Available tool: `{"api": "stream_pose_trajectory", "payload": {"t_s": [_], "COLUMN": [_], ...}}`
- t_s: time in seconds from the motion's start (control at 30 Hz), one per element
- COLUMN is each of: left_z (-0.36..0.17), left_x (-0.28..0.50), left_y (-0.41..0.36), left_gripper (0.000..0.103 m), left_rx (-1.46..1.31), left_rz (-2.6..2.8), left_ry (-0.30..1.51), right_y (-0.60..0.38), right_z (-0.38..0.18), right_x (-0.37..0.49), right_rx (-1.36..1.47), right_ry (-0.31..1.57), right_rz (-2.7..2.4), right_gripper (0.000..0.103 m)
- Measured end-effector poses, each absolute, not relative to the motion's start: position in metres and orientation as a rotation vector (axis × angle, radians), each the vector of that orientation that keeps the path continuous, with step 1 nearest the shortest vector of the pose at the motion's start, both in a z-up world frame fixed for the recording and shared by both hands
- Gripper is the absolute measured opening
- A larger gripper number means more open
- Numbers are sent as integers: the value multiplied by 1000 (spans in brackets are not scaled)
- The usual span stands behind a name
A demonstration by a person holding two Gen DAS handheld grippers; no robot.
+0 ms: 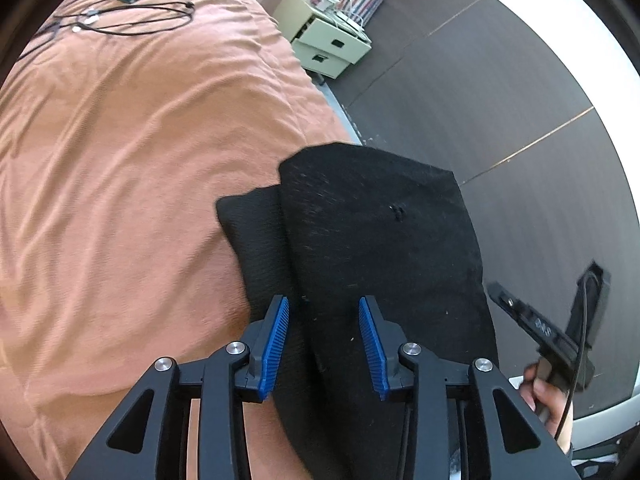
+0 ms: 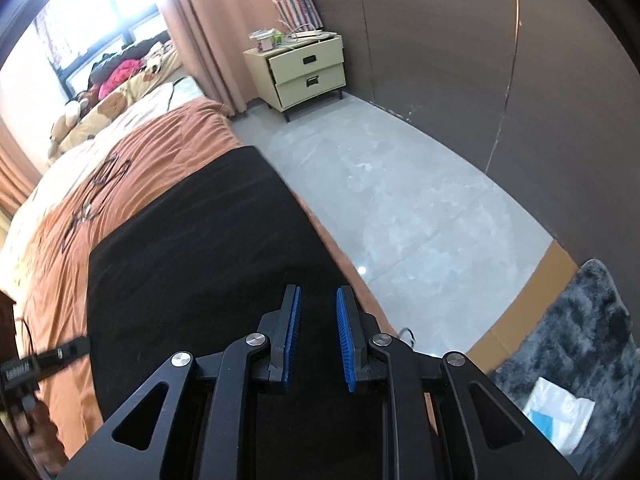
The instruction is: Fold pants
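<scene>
The black pants (image 1: 372, 232) lie folded on the bed's (image 1: 120, 160) right edge, under both claws. The left claw (image 1: 324, 344) gapes partly open over the cloth, gripping nothing; the right claw (image 2: 318, 336) stands narrowly parted, also empty

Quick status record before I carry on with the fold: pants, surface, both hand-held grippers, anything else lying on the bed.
pants: black pants, partly folded, layers overlapping, lying at the edge of the bed
surface: orange bedspread, wrinkled
left hand-held gripper: over the pants, blue pads apart, fabric not pinched
right hand-held gripper: over the pants, narrow gap between the pads, nothing clamped
other on bed: black cable far from the pants
beside bed: cream nightstand, grey floor
</scene>
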State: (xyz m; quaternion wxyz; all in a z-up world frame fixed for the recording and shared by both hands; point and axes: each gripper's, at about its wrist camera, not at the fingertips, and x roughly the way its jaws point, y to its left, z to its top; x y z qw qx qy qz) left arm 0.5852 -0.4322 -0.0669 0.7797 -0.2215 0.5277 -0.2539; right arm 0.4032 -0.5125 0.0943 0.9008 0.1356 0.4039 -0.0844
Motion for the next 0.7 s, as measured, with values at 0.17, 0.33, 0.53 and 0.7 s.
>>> {"api": "stream_pose_trajectory", "payload": {"t_s": [0.17, 0.33, 0.53, 0.7], "left_z": [-48, -22, 11, 43], "left_x": [571, 548, 515, 481], "left_y": [-420, -409, -394, -379], "left_gripper": [40, 51, 76, 95], "left_rx": [-449, -411, -355, -270], "left_rz": [-560, -590, -649, -679], "left_ry": [1123, 1092, 1060, 984], "right_y": [-503, -490, -461, -444], "right_z": [110, 133, 155, 162], "right_x": [369, 338, 296, 268], "right_rx": [281, 246, 214, 222], "right_ry": [824, 790, 767, 761], "right_rz": [-136, -152, -153, -176], "right_gripper": [25, 65, 79, 90]}}
